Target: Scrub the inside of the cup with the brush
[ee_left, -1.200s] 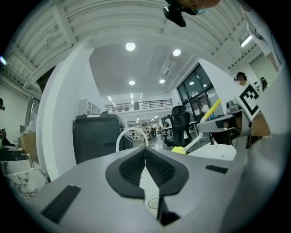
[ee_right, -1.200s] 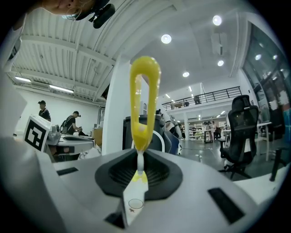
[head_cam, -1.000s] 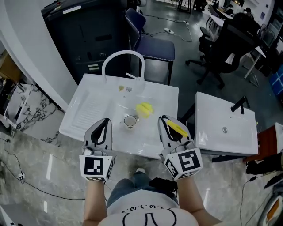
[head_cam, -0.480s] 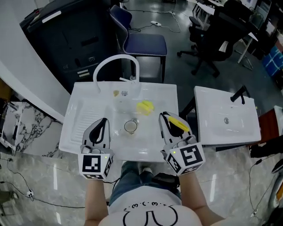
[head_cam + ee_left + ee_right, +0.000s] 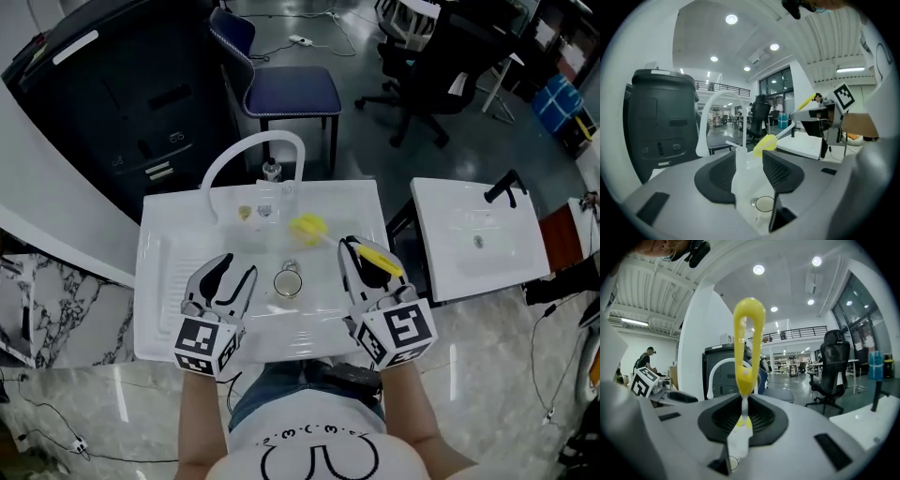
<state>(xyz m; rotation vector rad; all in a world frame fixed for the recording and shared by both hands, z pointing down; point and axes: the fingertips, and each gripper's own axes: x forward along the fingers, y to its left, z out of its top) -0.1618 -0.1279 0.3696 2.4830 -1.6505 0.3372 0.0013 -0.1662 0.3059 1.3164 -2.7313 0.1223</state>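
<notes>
The cup (image 5: pixel 287 281) stands beside the left hand-held gripper's (image 5: pixel 235 269) just-opened, empty jaws.

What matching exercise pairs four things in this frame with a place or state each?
1 cup; 2 brush; 3 left gripper; 4 faucet.
A arched over the sink's back edge; B open, empty; C upright in the sink; D clamped in the right gripper.
Pairs: 1-C, 2-D, 3-B, 4-A.
The left gripper's fingers have just been opening; nothing is between them.
</notes>
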